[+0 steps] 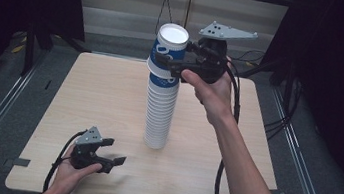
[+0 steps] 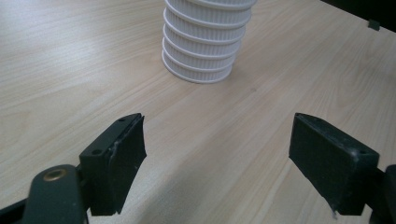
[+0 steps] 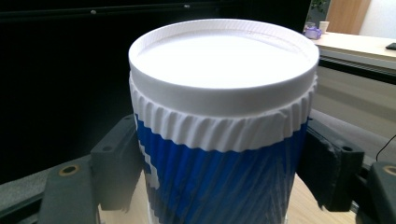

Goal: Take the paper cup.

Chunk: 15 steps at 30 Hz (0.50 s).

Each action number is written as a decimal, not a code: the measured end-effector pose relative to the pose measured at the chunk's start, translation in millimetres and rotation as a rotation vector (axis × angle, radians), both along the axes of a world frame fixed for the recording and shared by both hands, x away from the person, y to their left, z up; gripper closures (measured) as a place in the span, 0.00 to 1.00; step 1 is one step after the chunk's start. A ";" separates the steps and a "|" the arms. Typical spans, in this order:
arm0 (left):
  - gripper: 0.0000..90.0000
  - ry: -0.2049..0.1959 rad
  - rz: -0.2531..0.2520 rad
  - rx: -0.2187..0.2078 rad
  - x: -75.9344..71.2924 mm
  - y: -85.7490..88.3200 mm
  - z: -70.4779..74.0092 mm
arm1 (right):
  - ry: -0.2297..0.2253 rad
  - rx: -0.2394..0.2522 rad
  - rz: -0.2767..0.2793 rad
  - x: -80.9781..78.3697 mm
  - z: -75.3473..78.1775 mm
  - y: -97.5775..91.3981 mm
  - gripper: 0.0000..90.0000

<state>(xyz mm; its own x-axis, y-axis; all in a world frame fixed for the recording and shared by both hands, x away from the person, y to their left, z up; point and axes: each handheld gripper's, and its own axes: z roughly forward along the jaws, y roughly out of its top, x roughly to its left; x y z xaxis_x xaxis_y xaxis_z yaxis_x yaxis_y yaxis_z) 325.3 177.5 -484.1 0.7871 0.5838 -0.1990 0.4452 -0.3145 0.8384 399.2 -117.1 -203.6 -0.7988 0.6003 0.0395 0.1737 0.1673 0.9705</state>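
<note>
Gripping top cup (image 1: 169, 51) of tall cup stack (image 1: 160, 110) at table (image 1: 109, 99) centre, right tool (image 1: 180, 63) clamped on blue ribbed wall just under white rim. Judged step: adding or lifting top cup. Keep cup axis in line with stack, move straight, squeeze lightly; tall stack could topple. Left tool (image 1: 113, 152) rests near-left, jaws apart, empty; could steady stack base.
</note>
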 end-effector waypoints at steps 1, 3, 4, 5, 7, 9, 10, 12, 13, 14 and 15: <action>0.21 0.000 0.000 0.000 0.0 0.0 0.0 | -0.002 0.001 0.005 -0.5 0.6 -0.2 0.26; 0.21 0.000 0.000 0.001 -0.1 0.0 0.0 | -0.003 0.004 0.007 -1.0 1.2 -0.4 0.26; 0.21 0.004 0.001 0.000 -0.2 -0.2 -0.1 | -0.003 0.008 0.005 -1.5 1.8 -0.9 0.26; 0.21 0.004 0.001 0.001 0.0 -0.3 -0.2 | -0.009 0.019 0.006 -1.9 3.1 -2.2 0.26; 0.21 0.004 0.003 0.001 0.1 -0.3 -0.2 | -0.010 0.028 0.006 -2.4 4.8 -3.6 0.26; 0.21 0.005 0.003 0.000 0.2 -0.2 -0.3 | -0.015 0.033 0.006 -2.5 5.5 -4.1 0.26; 0.21 0.005 0.004 0.000 0.2 -0.1 -0.2 | -0.019 0.046 0.008 -3.2 7.5 -5.3 0.26; 0.21 0.004 0.005 0.000 0.2 -0.1 -0.2 | -0.033 0.054 0.007 -4.8 9.4 -5.7 0.26; 0.21 0.004 0.005 0.000 0.2 -0.2 -0.2 | -0.033 0.054 0.007 -4.8 9.4 -5.7 0.26; 0.21 0.004 0.006 0.001 0.1 -0.2 -0.3 | -0.034 0.054 0.008 -5.2 10.0 -5.6 0.26; 0.21 0.004 0.007 0.002 0.0 -0.4 -0.3 | -0.030 0.055 0.002 -5.8 10.8 -5.5 0.26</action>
<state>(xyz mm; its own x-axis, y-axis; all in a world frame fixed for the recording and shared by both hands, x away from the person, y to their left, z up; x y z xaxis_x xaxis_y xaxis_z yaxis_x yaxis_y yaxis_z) 325.3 177.1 -484.4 0.7823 0.5896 -0.2008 0.4506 -0.3131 0.8360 393.5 -122.6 -192.8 -0.8015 0.5960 0.0479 0.1436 0.1141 0.9830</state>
